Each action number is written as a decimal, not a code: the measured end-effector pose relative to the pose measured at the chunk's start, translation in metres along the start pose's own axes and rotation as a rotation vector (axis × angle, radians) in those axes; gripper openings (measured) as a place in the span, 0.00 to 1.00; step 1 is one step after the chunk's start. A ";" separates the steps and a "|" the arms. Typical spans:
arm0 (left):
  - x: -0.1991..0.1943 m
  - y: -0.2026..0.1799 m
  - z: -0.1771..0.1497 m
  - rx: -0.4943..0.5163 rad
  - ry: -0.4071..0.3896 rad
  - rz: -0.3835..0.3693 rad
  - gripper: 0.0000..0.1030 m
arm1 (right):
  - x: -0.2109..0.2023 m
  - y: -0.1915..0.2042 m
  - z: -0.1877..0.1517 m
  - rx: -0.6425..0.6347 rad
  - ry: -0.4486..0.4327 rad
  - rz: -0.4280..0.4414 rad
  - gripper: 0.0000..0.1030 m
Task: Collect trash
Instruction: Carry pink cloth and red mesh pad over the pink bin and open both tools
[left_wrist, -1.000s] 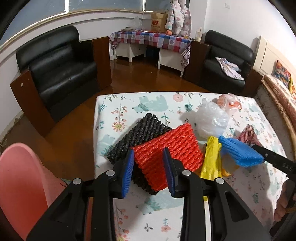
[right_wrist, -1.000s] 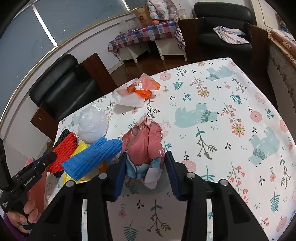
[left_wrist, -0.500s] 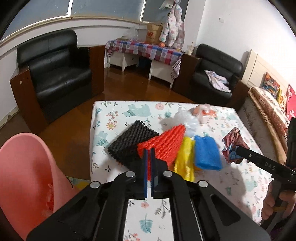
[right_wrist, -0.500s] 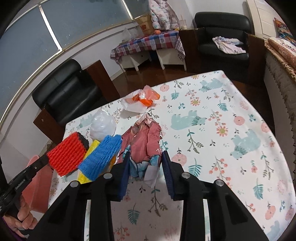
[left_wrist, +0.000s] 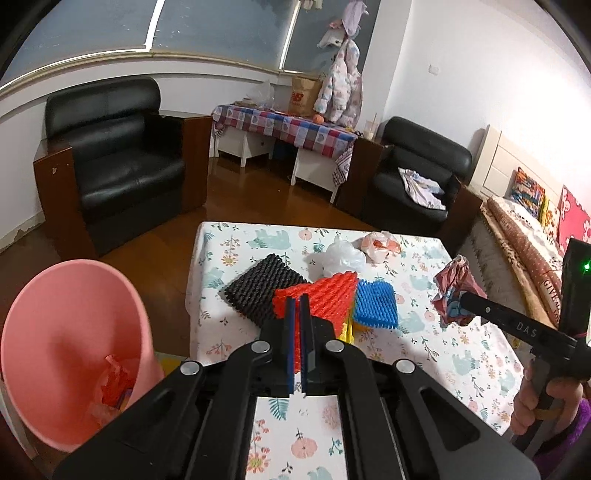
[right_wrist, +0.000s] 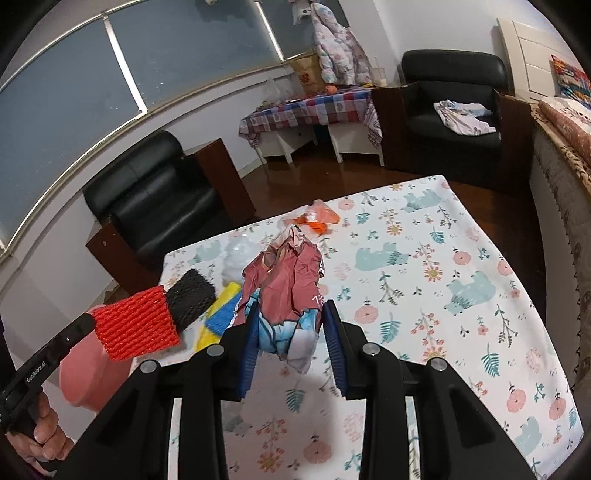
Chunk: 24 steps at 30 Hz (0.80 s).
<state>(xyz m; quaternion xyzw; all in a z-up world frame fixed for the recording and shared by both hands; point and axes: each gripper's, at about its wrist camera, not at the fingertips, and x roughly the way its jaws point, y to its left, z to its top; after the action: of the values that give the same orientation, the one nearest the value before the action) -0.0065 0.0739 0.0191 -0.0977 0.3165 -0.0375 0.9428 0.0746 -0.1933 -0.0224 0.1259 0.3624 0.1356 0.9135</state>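
Note:
My left gripper (left_wrist: 297, 306) is shut on a corner of the red foam net (left_wrist: 321, 295) and holds it up off the table; the net (right_wrist: 135, 325) also hangs from it in the right wrist view. My right gripper (right_wrist: 290, 332) is shut on a crumpled pink wrapper (right_wrist: 288, 280), raised above the floral tablecloth (right_wrist: 443, 295). On the cloth lie a black foam net (left_wrist: 258, 291), a blue foam net (left_wrist: 375, 304) and a yellow one (left_wrist: 347, 328). Behind them sit a clear plastic bag (left_wrist: 340, 258) and an orange-and-white bag (left_wrist: 376, 243).
A pink bin (left_wrist: 66, 332) with some trash in it stands on the floor just left of the table's near corner. Black armchairs (left_wrist: 122, 166) and a side table with a checked cloth (left_wrist: 288, 125) stand farther back. A bed edge (left_wrist: 524, 258) runs along the right.
The left jaws shut on the red net and lifted it off the pile. The right jaws tightened on the pink wrapper and raised it. Both hands rose and drew back.

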 end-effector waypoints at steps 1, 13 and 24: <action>-0.005 0.002 0.000 -0.007 -0.006 0.004 0.01 | -0.003 0.005 -0.002 -0.009 0.000 0.007 0.32; -0.050 0.049 -0.009 -0.093 -0.064 0.114 0.01 | 0.002 0.088 -0.019 -0.157 0.052 0.146 0.32; -0.091 0.104 -0.022 -0.167 -0.111 0.300 0.01 | 0.022 0.196 -0.025 -0.340 0.113 0.305 0.32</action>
<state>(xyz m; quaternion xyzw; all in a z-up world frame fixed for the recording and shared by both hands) -0.0915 0.1844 0.0339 -0.1294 0.2771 0.1357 0.9424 0.0420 0.0003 0.0105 0.0157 0.3617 0.3381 0.8687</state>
